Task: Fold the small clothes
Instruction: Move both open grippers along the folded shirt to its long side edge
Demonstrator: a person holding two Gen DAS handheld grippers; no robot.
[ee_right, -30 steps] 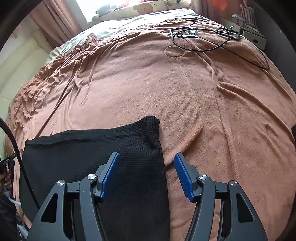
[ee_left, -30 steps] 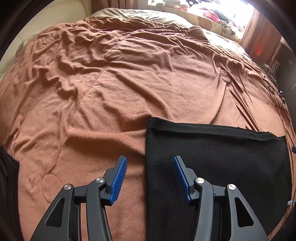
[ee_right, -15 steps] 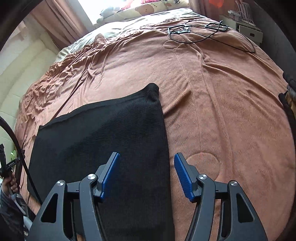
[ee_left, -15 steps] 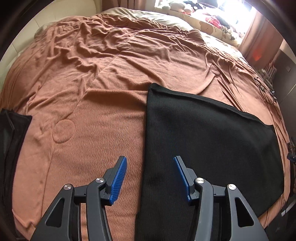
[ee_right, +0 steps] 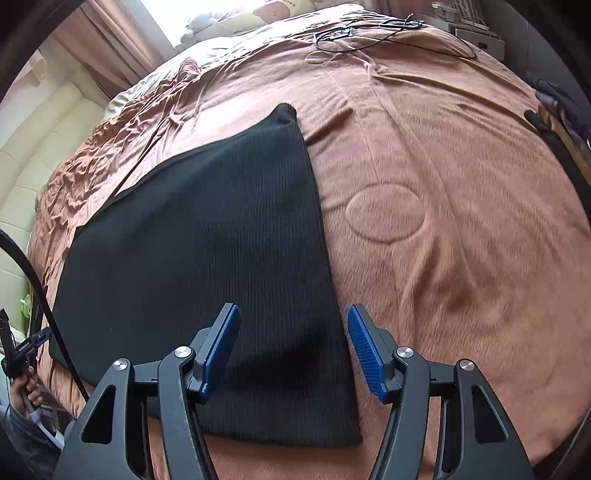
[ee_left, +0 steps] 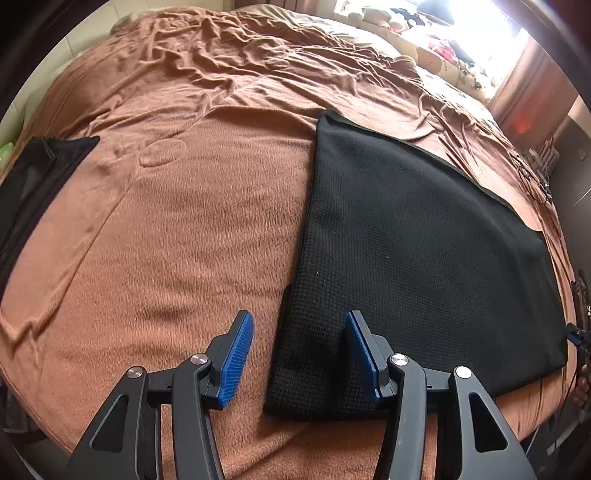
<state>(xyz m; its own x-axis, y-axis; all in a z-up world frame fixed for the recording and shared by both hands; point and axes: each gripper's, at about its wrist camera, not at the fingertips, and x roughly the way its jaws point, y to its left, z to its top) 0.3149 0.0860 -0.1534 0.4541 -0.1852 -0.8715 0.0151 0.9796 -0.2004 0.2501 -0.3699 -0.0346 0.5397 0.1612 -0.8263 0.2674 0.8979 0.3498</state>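
Observation:
A black knit garment [ee_left: 413, 236] lies flat as a folded rectangle on the brown blanket [ee_left: 177, 229]. It also shows in the right wrist view [ee_right: 207, 236]. My left gripper [ee_left: 298, 356] is open and empty, above the garment's near left edge and corner. My right gripper [ee_right: 293, 350] is open and empty, above the garment's near right edge. Neither gripper touches the cloth.
Another dark cloth [ee_left: 33, 177] lies at the bed's left edge. Black cables [ee_right: 373, 33] lie at the far end of the bed. Dark items [ee_right: 561, 122] sit at the right edge. Pillows and soft toys [ee_left: 424, 33] lie by the window.
Both grippers have pulled back toward the bed's near edge and risen. More of the garment shows now, including its near corners. Both stay open.

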